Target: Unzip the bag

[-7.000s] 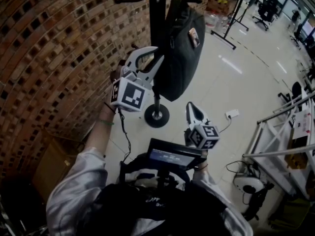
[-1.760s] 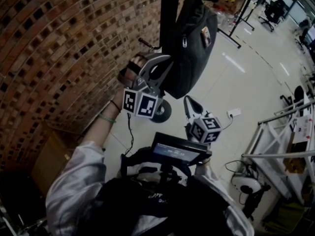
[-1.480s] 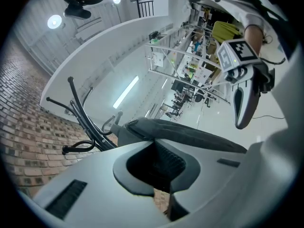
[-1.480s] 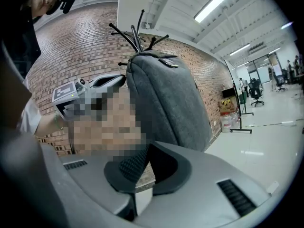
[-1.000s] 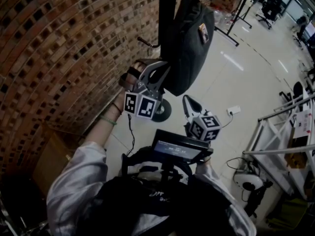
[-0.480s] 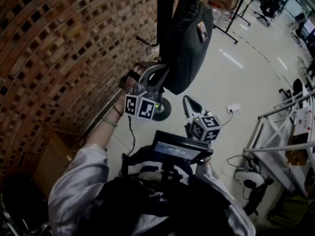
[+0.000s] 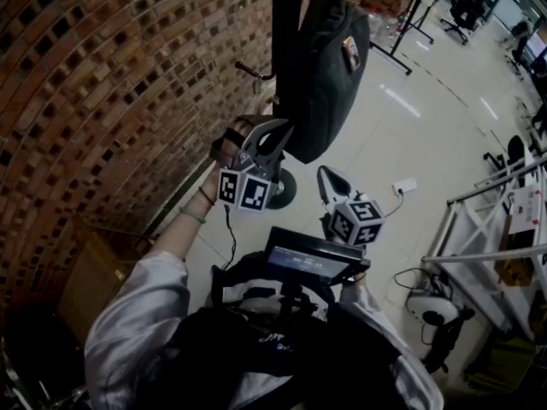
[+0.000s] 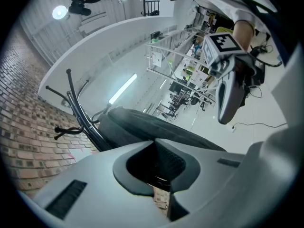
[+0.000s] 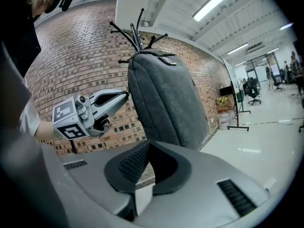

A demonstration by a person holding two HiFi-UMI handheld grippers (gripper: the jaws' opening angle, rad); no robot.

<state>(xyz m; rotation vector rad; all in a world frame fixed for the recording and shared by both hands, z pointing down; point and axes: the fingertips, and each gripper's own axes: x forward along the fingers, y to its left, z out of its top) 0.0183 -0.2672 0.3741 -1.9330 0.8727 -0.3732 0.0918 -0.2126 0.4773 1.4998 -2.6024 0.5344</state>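
A black bag (image 7: 320,67) hangs upright on a dark coat stand (image 7: 286,24) in front of a brick wall. My left gripper (image 7: 285,126) is shut at the bag's left edge. In the left gripper view the left gripper (image 8: 154,144) pinches a small dark piece with a shiny edge, the zipper pull, under the bag (image 8: 142,127). The right gripper view shows the left gripper (image 9: 124,95) touching the side of the bag (image 9: 164,99). My right gripper (image 7: 325,173) hangs lower and to the right, clear of the bag. The right gripper (image 9: 149,144) is shut with nothing between its pads.
The brick wall (image 7: 102,75) runs along the left. The stand's round base (image 7: 284,196) rests on the pale floor. A white power strip (image 7: 404,184) lies to the right, with a metal rack (image 7: 487,229) beyond it. A cardboard box (image 7: 81,289) stands at lower left.
My left gripper, still shut, has sunk a little along the bag's left edge. The right gripper has not moved.
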